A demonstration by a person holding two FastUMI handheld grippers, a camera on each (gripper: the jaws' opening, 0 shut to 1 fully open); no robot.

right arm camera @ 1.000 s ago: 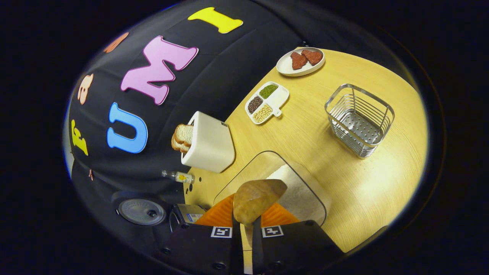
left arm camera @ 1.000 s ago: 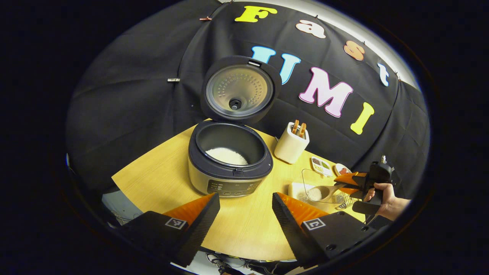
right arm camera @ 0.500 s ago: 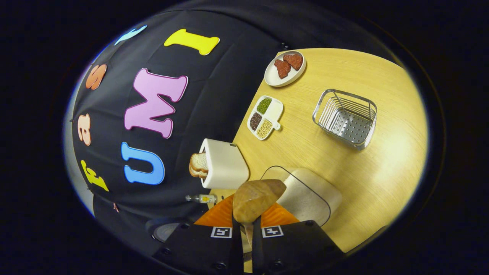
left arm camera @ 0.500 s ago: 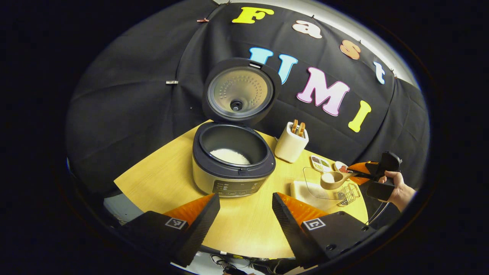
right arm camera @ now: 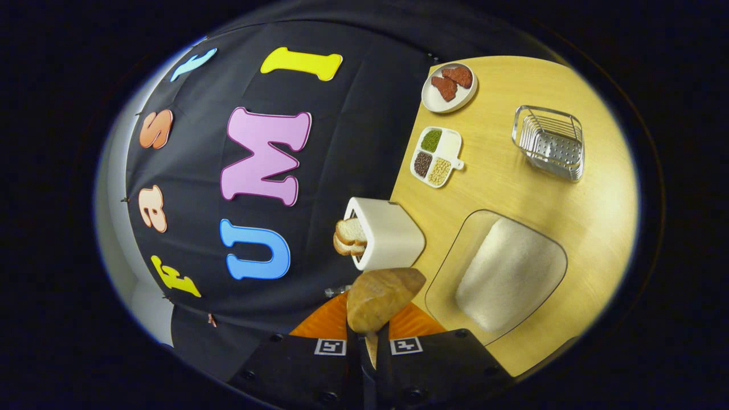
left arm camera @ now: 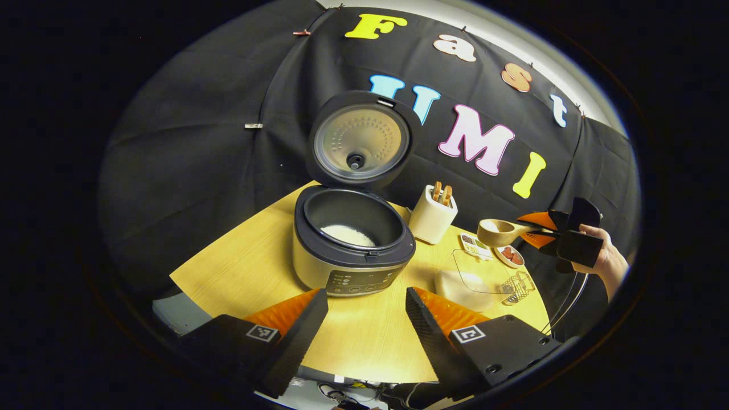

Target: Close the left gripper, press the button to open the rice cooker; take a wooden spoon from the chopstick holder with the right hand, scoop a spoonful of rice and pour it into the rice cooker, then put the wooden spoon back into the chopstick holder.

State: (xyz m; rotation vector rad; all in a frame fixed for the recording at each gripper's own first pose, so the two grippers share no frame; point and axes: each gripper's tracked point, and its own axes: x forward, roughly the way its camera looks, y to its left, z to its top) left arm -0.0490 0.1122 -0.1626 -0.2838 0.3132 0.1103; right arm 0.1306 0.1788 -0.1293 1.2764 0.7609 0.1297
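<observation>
The rice cooker (left arm camera: 353, 259) stands with its lid (left arm camera: 359, 139) up and white rice (left arm camera: 346, 234) in its pot. Near the table's front edge, my left gripper (left arm camera: 364, 322) stands open and holds nothing. The right gripper (left arm camera: 536, 230), held by a hand (left arm camera: 603, 256), is shut on the handle of the wooden spoon (left arm camera: 501, 232). The spoon hangs level in the air above the clear rice box (left arm camera: 475, 278), right of the white holder (left arm camera: 433, 219). In the right gripper view the spoon's bowl (right arm camera: 383, 299) juts up from my shut right gripper (right arm camera: 369, 348), beside the holder (right arm camera: 390, 233).
The clear box of rice (right arm camera: 507, 273) lies on the wooden table (right arm camera: 592, 205). Farther off are a wire basket (right arm camera: 549, 142), a divided dish of beans (right arm camera: 435, 156) and a plate with red pieces (right arm camera: 450, 85). The table's front edge (left arm camera: 353, 373) lies just under my left gripper.
The right gripper has lifted the spoon up out of the clear rice box and now holds it higher, level with the holder's top. The left gripper has stayed open and barely shifted.
</observation>
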